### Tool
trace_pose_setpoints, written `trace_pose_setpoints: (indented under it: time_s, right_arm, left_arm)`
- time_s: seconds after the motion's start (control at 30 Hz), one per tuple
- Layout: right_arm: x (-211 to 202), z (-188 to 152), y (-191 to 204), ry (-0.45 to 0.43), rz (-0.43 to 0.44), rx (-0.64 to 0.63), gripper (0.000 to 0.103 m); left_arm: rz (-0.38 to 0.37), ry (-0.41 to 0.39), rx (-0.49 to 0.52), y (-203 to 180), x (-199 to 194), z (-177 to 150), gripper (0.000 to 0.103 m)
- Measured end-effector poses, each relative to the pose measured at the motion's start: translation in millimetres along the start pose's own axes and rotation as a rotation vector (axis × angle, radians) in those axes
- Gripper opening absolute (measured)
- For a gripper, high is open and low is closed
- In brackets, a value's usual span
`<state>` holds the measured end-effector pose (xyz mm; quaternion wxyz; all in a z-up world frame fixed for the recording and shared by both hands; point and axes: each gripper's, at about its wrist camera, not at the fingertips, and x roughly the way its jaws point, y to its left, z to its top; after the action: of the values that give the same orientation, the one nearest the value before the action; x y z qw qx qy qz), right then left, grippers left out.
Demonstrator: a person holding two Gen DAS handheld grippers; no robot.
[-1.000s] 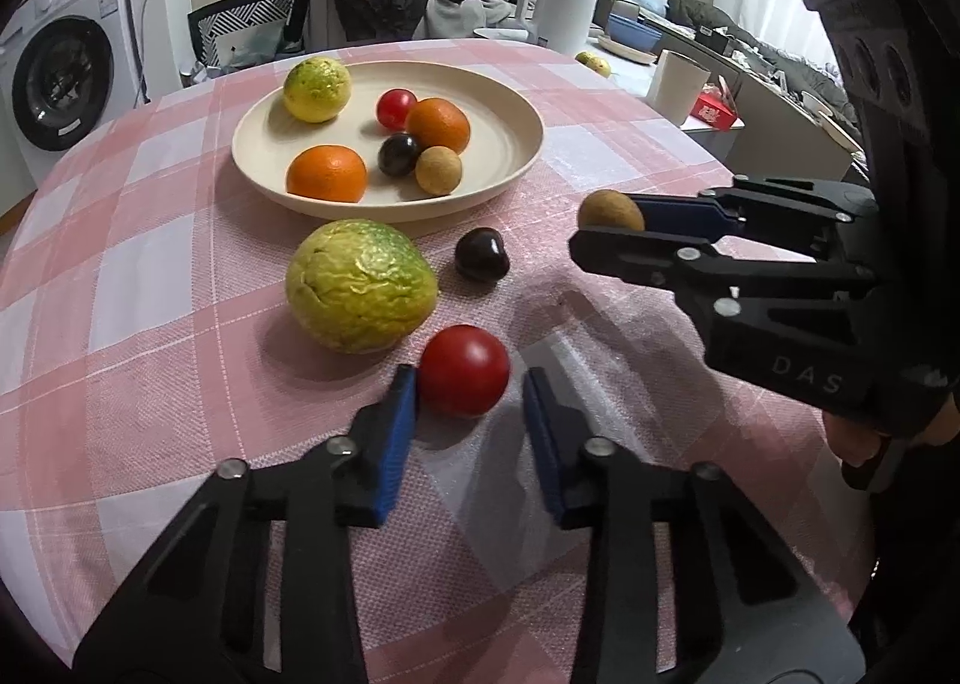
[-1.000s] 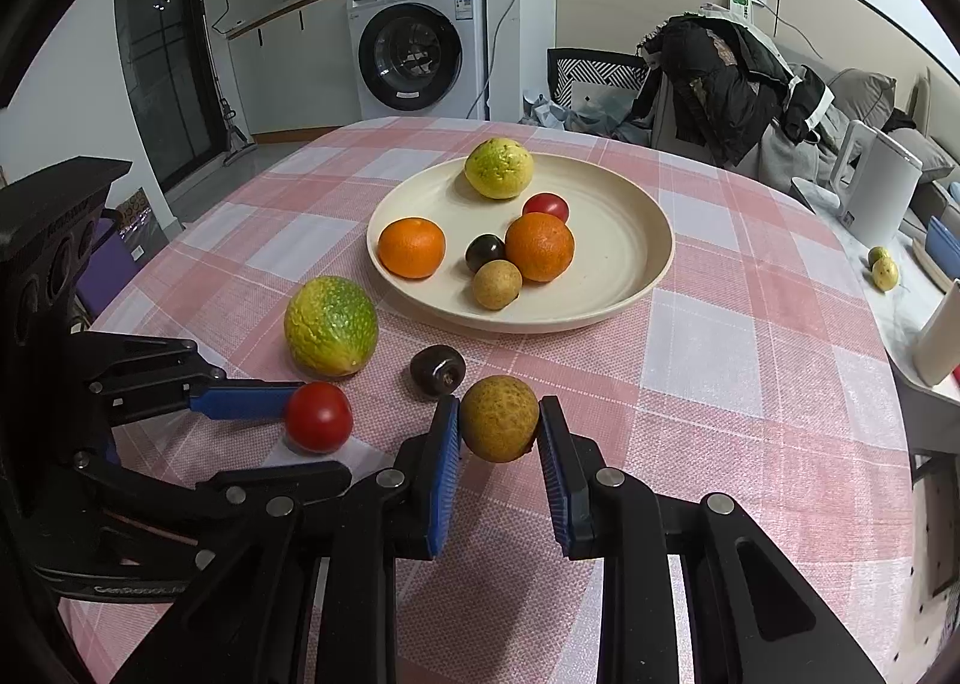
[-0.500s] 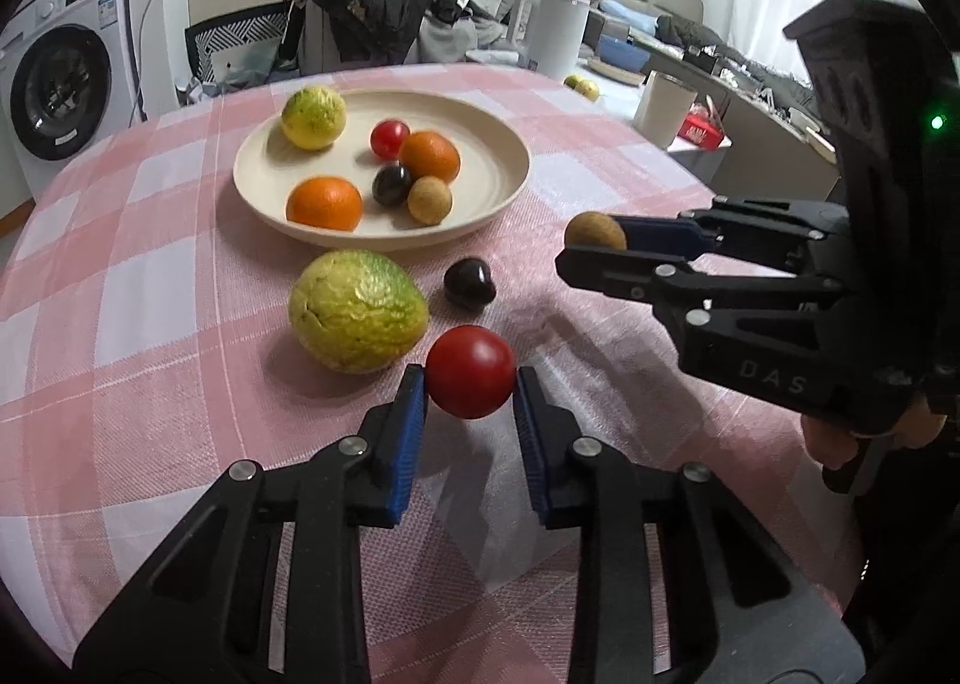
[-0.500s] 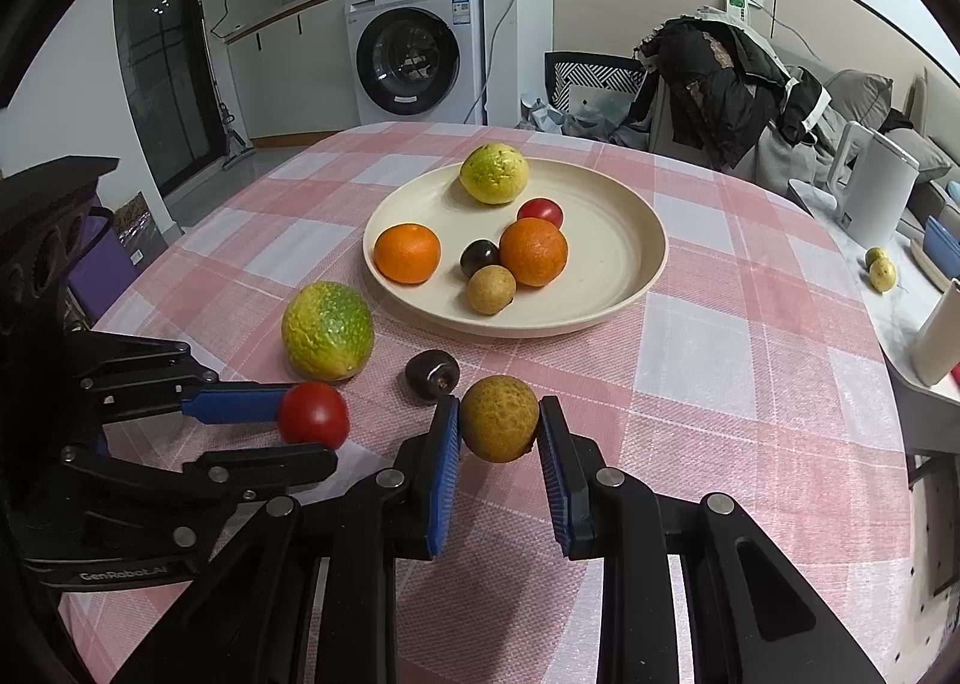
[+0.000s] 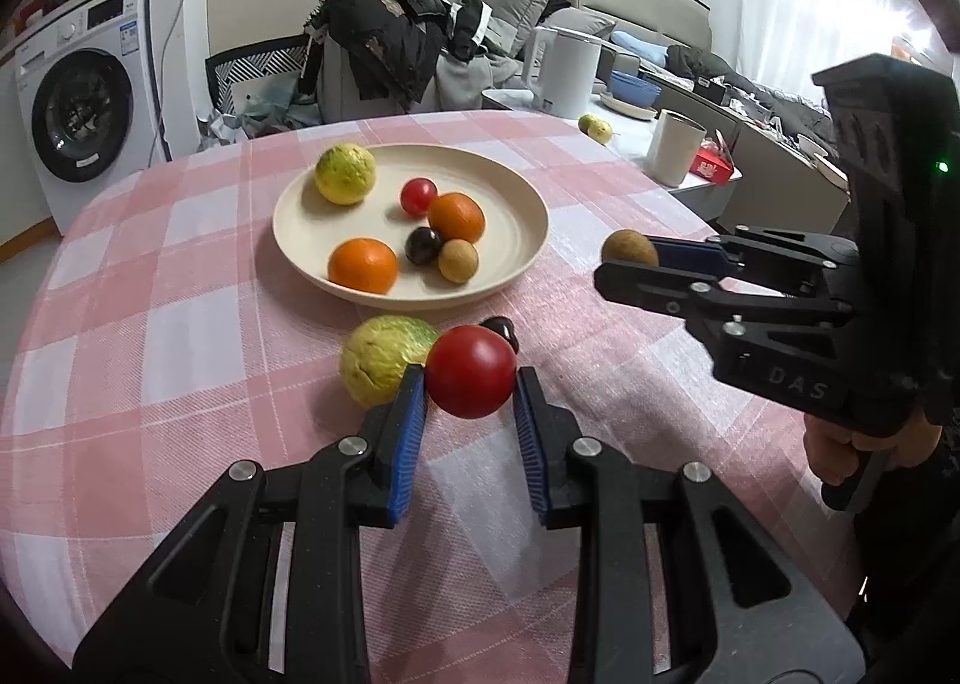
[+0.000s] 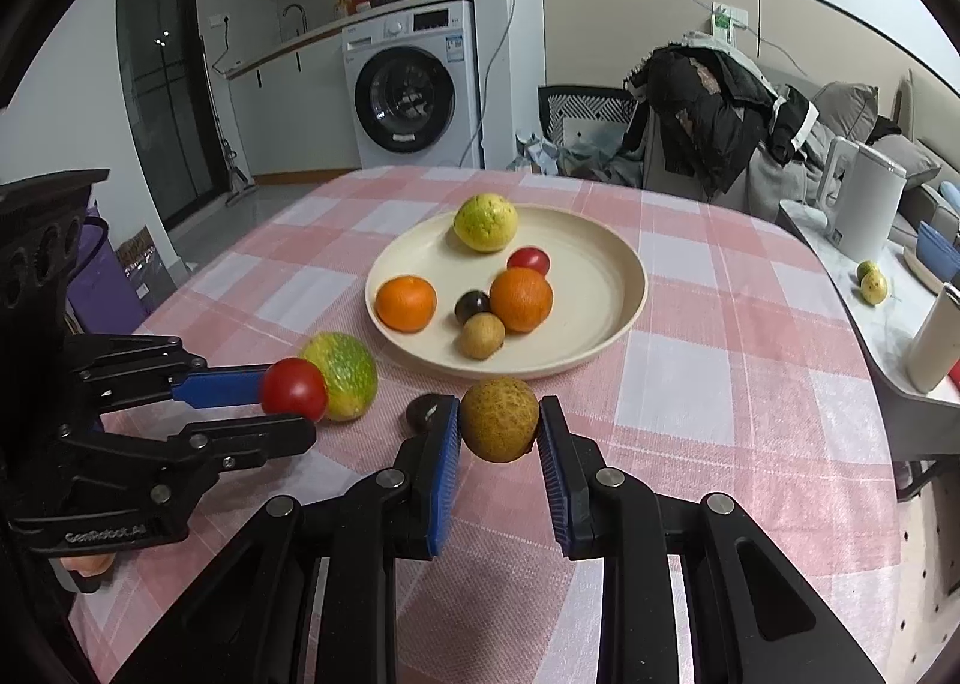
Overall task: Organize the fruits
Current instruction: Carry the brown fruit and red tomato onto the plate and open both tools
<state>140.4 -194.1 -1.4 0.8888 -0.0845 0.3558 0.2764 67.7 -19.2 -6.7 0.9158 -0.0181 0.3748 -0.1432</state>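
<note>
Now left gripper [image 5: 470, 384] jaws tight around a red tomato [image 5: 471, 380], right gripper [image 6: 499, 427] jaws around a brown fruit [image 6: 499, 427].

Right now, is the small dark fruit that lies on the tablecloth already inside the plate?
No, the small dark fruit lies on the tablecloth, outside the plate, near the big green-yellow fruit.

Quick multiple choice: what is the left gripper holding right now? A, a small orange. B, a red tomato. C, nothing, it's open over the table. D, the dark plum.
B: the left gripper has its blue-padded jaws closed on the red tomato, lifted clear of the tablecloth, while the dark plum lies on the cloth and both oranges sit on the plate.
</note>
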Motion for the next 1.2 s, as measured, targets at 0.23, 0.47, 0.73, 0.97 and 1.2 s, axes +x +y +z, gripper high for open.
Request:
trace_pose_setpoints:
  time_s: [0.23, 0.47, 0.73, 0.97, 1.2]
  right_arm:
    - [-8, 6, -4, -0.047, 0.025, 0.028, 0.027]
    - [-6, 15, -12, -0.057, 0.03, 0.054, 0.027]
    - [7, 29, -21, -0.053, 0.04, 0.08, 0.027]
    - [22, 39, -30, -0.038, 0.033, 0.098, 0.027]
    - [32, 44, -36, -0.029, 0.022, 0.107, 0.027]
  left_arm:
    - [0.022, -0.038, -0.02, 10, -5, 15, 0.026]
    - [0.037, -0.057, -0.043, 22, -3, 30, 0.026]
    - [0.062, -0.06, -0.046, 28, 11, 50, 0.026]
    - [0.073, -0.06, -0.032, 31, 27, 66, 0.026]
    - [0.076, -0.058, -0.05, 43, 41, 77, 0.026]
